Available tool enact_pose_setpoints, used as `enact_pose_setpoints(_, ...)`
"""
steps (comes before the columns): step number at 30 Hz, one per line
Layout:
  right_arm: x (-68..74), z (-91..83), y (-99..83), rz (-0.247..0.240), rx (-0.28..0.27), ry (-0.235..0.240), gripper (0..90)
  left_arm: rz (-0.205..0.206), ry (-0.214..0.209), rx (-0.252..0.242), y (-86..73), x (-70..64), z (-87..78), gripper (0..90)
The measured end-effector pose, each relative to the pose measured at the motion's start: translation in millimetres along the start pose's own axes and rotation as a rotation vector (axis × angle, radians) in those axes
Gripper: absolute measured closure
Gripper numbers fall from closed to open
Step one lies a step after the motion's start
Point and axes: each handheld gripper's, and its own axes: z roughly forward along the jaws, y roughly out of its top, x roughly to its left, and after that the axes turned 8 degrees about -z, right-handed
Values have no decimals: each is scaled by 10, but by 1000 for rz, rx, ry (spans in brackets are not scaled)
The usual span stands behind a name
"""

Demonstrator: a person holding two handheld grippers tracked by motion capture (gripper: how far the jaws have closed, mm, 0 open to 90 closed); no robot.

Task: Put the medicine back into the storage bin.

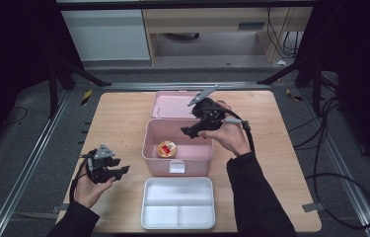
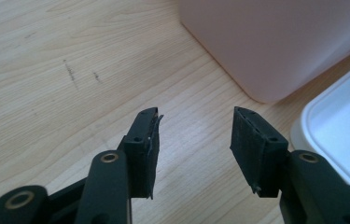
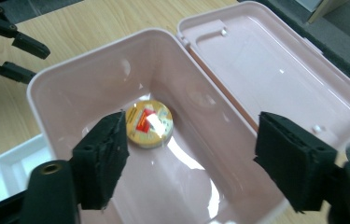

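Right gripper (image 3: 189,154) is held over the pink box (image 1: 149,148) at table centre, jaws open and empty; round tin (image 3: 149,124) lies inside. Left gripper (image 2: 195,140) is held open near the table's left edge.

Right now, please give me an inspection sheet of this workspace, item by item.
Surface: wooden table, faint scuff marks in the left gripper view.
Job's things: pink box with lid open flat behind; round yellow tin inside; white divided tray in front, empty.
Clutter: nothing seen.
Grippers: left tool open, low over the table left of the box; right tool open above the box.
Cables: one trails from each tool; more on the floor at right.
Surroundings: dark floor, metal rails, light furniture behind.
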Motion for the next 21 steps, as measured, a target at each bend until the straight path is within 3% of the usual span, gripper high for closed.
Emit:
enact_pose_setpoints(10,-14,-441,-519,36,-42,-75,341,35,-36,15,8,-92,-2,560)
enact_pose_setpoints(21,147,-597,-1042,46,-47,-111,393,79,-72,28,-7,-158,-23,586)
